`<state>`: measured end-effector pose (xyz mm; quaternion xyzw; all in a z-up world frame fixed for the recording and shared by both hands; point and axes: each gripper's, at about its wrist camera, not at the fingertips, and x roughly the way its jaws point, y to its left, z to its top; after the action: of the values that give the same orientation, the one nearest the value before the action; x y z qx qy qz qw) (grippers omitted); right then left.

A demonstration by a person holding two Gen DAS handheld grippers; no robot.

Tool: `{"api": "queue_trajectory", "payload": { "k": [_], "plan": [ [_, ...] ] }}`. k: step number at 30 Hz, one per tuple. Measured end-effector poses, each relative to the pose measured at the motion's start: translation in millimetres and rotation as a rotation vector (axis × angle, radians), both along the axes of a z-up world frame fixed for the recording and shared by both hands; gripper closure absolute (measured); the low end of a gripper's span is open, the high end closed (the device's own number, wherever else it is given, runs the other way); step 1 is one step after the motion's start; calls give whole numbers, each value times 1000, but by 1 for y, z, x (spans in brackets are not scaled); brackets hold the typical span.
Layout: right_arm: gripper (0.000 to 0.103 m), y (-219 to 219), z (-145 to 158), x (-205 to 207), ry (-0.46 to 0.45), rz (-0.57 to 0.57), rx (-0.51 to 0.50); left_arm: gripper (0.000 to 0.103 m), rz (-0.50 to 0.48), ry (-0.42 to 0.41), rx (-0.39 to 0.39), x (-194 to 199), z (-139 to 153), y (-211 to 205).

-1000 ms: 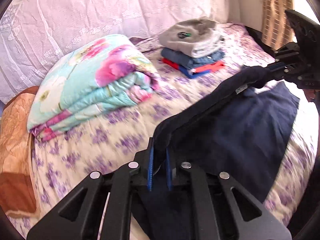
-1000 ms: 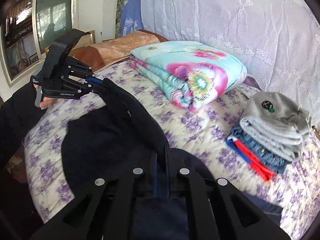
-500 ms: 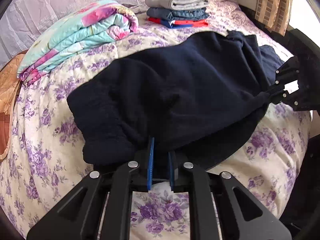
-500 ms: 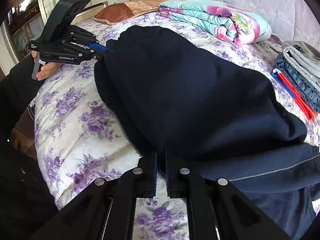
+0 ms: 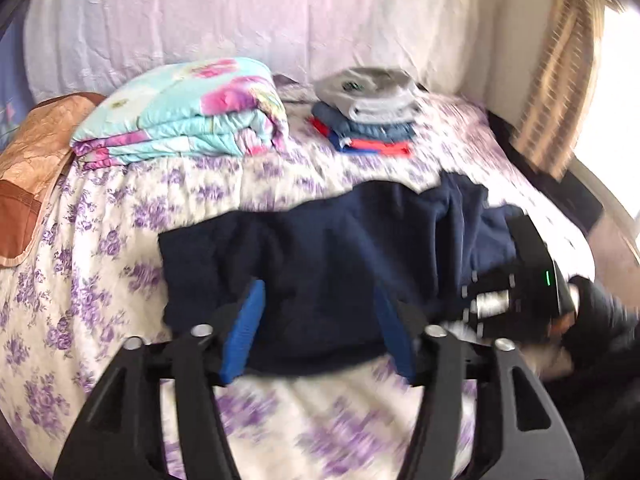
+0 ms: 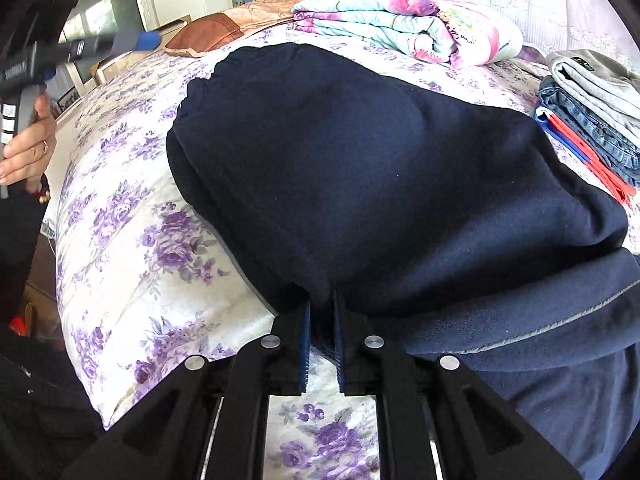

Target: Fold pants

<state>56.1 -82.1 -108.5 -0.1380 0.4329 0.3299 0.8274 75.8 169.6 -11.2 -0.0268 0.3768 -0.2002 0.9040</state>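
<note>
The dark navy pants (image 5: 320,248) lie folded over in a thick pad on the flowered bedspread (image 5: 120,208). My left gripper (image 5: 320,316) hangs just in front of their near edge. Its jaws are opening wide, and its blue pads (image 5: 246,328) touch no cloth. In the right wrist view the pants (image 6: 360,160) fill the middle. My right gripper (image 6: 320,344) sits at their near edge by the bed's side. Its jaws are starting to open, with a fold of navy cloth still pinched in the narrow gap. The left gripper (image 6: 146,40) appears blurred at top left, held by a hand (image 6: 24,148).
A folded floral quilt (image 5: 188,112) lies at the back left, beside a brown pillow (image 5: 32,160). A stack of folded clothes (image 5: 368,116), grey over denim over red, sits at the back right. A striped curtain (image 5: 560,80) hangs on the right. The bed's edge drops off close to both grippers.
Both grippers brought the lifted end of the pants down over the rest, so the pants now lie doubled. The left gripper let go, opened wide and drew back. The right gripper sank to the bed.
</note>
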Motion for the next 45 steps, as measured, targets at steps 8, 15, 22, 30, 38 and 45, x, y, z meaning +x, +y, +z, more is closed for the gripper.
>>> {"api": "queue_trajectory", "payload": {
  "k": [8, 15, 22, 30, 38, 45],
  "plan": [
    [47, -62, 38, -53, -78, -82, -33, 52, 102, 253, 26, 39, -92, -63],
    [44, -155, 95, 62, -59, -616, -331, 48, 104, 215, 10, 31, -94, -58],
    [43, -214, 81, 241, 309, -954, -247, 46, 90, 213, -10, 30, -96, -55],
    [51, -236, 5, 298, 550, -1140, -344, 41, 66, 218, -35, 31, -96, -53],
    [85, -244, 10, 292, 465, -1157, -262, 40, 61, 216, -31, 30, -95, -55],
    [87, -281, 100, 226, 296, -1095, 68, 40, 60, 221, -35, 30, -95, -54]
  ]
}}
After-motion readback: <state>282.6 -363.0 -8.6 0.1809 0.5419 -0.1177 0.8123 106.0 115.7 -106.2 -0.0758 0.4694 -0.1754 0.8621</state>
